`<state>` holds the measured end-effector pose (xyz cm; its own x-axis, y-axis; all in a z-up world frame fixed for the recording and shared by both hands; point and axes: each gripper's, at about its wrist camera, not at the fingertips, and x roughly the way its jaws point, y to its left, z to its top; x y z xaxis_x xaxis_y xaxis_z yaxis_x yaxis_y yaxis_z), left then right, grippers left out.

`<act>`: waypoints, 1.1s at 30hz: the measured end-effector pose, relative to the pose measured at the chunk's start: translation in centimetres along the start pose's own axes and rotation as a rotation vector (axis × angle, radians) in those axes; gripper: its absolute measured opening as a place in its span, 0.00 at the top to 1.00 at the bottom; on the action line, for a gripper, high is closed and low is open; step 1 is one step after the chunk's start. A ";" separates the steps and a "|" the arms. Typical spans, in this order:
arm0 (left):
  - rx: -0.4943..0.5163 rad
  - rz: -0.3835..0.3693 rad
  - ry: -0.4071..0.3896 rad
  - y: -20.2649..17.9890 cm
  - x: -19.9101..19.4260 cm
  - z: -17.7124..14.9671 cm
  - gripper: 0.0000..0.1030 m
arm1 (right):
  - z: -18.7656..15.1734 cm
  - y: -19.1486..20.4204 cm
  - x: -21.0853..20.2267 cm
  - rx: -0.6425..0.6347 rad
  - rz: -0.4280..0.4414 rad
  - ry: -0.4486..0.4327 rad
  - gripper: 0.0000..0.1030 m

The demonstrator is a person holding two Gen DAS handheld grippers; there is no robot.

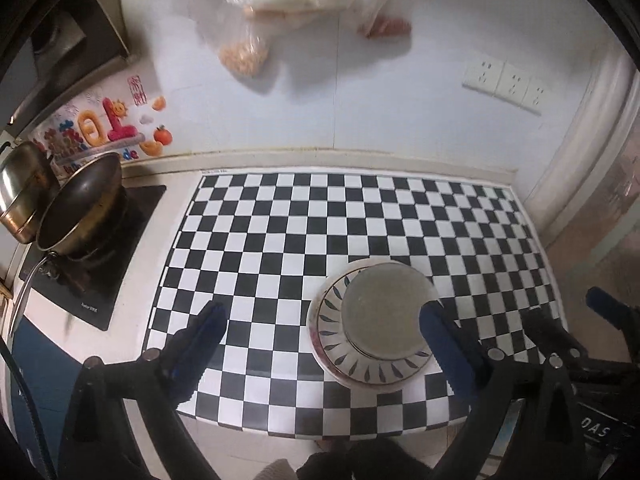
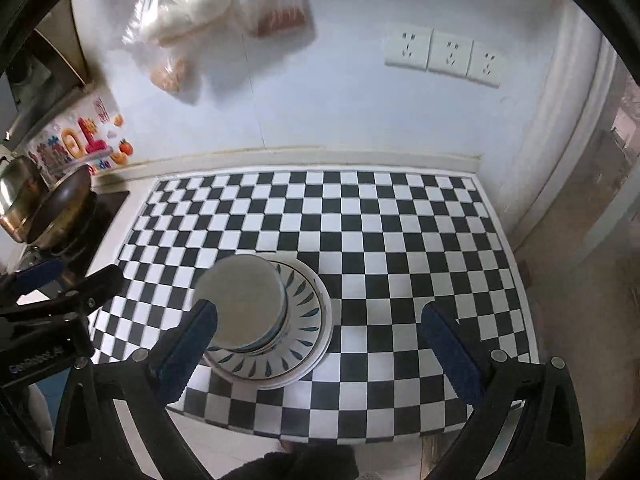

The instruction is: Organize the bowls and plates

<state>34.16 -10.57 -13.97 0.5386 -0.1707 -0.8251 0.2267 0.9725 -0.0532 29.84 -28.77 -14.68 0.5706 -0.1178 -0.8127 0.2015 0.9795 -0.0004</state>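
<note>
A stack of dishes stands near the front edge of the checkered mat point(image 1: 280, 220) point(image 2: 400, 232). A pale bowl point(image 1: 386, 312) point(image 2: 244, 300) sits on a leaf-patterned plate point(image 1: 360, 368) point(image 2: 300, 308), which rests on a plain white plate underneath. My left gripper point(image 1: 322, 316) hangs open above the mat, its right finger in front of the stack's right side and nothing between its jaws. My right gripper point(image 2: 318, 318) is open too, its left finger over the bowl's near edge, apart from it. The other gripper shows at each view's edge.
A dark frying pan point(image 1: 80, 204) point(image 2: 60, 208) and a steel pot point(image 1: 20, 192) point(image 2: 16, 196) sit on the black cooktop point(image 1: 108, 264) at the left. Plastic bags of food point(image 1: 288, 8) point(image 2: 200, 20) hang on the white wall. Wall sockets point(image 1: 504, 84) point(image 2: 444, 56) lie at the right.
</note>
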 end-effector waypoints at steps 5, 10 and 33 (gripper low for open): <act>-0.017 -0.011 -0.042 -0.1 -4.1 -0.8 0.04 | -0.7 -0.3 -5.5 0.004 0.006 -0.084 0.00; -0.007 0.007 -0.102 -0.9 -8.9 -2.6 0.04 | -2.2 -0.7 -11.0 0.010 0.024 -0.163 0.00; -0.030 0.077 -0.246 0.5 -27.2 -14.9 0.00 | -16.2 0.2 -31.7 -0.001 0.038 -0.290 0.00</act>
<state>7.54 -3.08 0.04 0.7352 -0.1256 -0.6661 0.1552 0.9878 -0.0150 -1.13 -22.22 1.62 0.7816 -0.1231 -0.6115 0.1755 0.9841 0.0262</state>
